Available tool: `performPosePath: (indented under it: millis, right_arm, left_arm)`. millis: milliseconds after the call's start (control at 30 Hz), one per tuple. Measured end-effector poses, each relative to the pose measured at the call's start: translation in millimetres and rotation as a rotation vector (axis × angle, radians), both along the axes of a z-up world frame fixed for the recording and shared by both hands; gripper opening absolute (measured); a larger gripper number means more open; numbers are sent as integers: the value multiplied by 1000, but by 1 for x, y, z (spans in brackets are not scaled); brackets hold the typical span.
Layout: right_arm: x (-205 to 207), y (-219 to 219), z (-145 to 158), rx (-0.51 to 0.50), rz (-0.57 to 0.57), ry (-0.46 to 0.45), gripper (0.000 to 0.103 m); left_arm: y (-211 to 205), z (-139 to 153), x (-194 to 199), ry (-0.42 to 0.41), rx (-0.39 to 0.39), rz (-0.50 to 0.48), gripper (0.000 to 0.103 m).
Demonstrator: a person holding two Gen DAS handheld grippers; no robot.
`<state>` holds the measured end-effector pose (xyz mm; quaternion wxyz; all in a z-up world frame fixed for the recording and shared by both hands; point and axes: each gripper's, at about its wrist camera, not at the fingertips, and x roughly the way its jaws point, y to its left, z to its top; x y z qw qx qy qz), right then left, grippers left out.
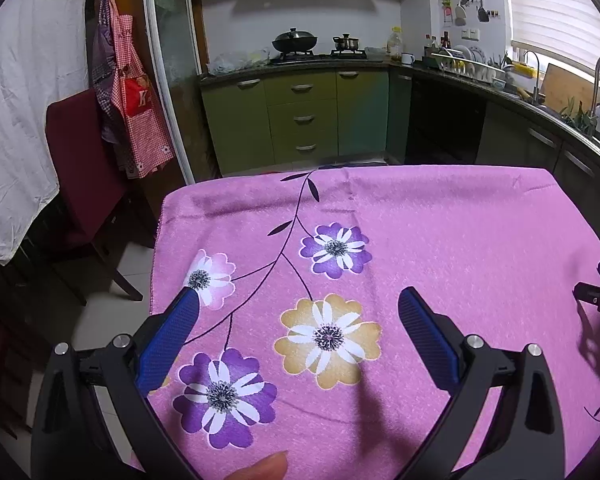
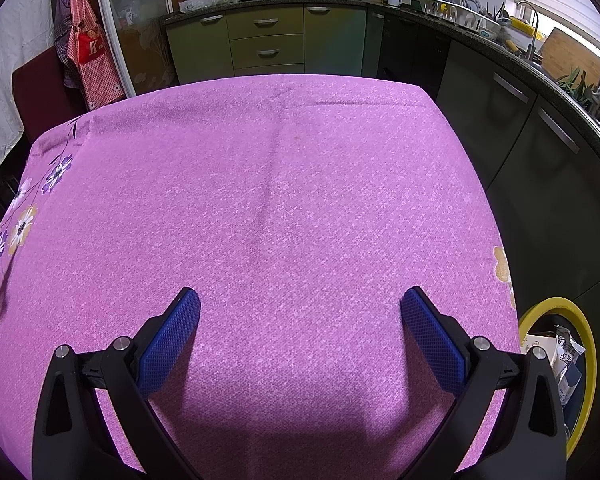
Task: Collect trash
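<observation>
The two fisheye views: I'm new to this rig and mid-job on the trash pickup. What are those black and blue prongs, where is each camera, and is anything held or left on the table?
Each picture comes from a camera on a handheld gripper, looking forward along its two blue-padded fingers. The left gripper and the right gripper are both open and hold nothing. Both hover over a table covered by a pink flowered cloth; no trash shows on it. A fingertip of the person shows at the bottom of the left view. Beside the table's right edge stands a yellow-rimmed bin with crumpled packaging inside.
</observation>
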<state>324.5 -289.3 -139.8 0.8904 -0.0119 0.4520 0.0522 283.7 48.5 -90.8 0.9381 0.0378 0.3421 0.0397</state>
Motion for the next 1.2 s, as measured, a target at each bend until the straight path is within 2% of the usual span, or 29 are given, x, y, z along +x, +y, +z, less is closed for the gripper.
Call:
performPosePath:
  millis: [1200]
  right_arm:
    - [0, 0, 0, 0, 0, 0, 100]
  left_arm:
    - [-7, 3, -6, 0, 2, -36, 95]
